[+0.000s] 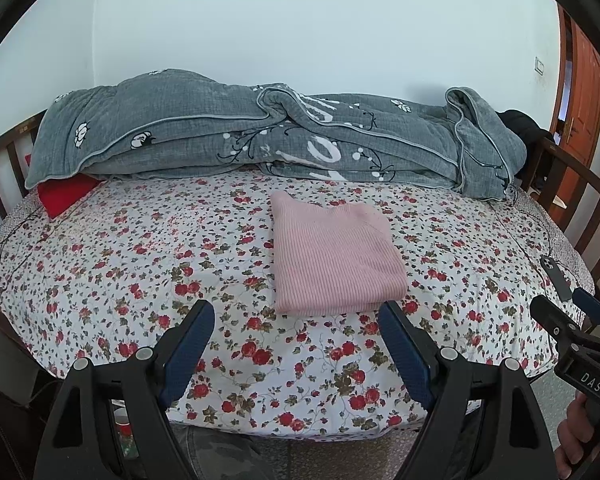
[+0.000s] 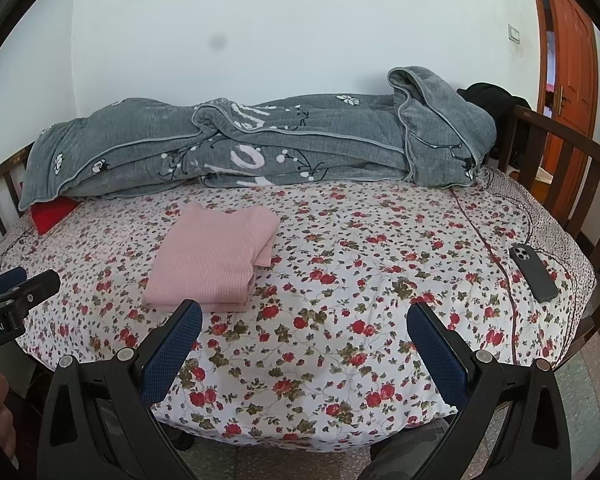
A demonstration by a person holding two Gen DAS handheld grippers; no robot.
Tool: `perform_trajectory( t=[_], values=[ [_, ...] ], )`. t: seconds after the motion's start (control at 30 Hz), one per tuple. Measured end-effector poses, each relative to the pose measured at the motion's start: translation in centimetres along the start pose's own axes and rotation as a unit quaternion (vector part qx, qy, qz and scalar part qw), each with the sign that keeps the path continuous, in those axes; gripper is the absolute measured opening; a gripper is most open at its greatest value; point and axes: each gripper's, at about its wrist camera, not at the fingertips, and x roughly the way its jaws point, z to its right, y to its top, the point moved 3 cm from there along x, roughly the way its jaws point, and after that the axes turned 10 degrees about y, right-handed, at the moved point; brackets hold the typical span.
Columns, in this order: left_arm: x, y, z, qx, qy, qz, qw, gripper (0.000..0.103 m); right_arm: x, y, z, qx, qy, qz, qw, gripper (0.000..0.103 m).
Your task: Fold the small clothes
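A floral bedsheet (image 1: 140, 280) covers the bed, and a folded pink sweater (image 1: 334, 262) lies flat near its middle. The left gripper (image 1: 296, 324) and right gripper (image 2: 304, 324) hover at the near edge, fingers spread apart, holding nothing. A grey quilt (image 1: 260, 132) is bunched along the wall; a phone (image 2: 534, 272) lies well to the right.

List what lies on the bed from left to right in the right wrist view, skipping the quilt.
Red cushion → folded pink sweater → dark phone, all on the floral sheet.
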Motion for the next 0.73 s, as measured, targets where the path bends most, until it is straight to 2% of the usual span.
perform_trajectory(
  t=[0.73],
  values=[
    [-0.14, 0.52, -0.42, 0.0, -0.009, 0.012, 0.9999, 0.084, 0.11, 0.1, -0.54, -0.002, -0.002, 0.004, 1.0, 0.101]
  ],
)
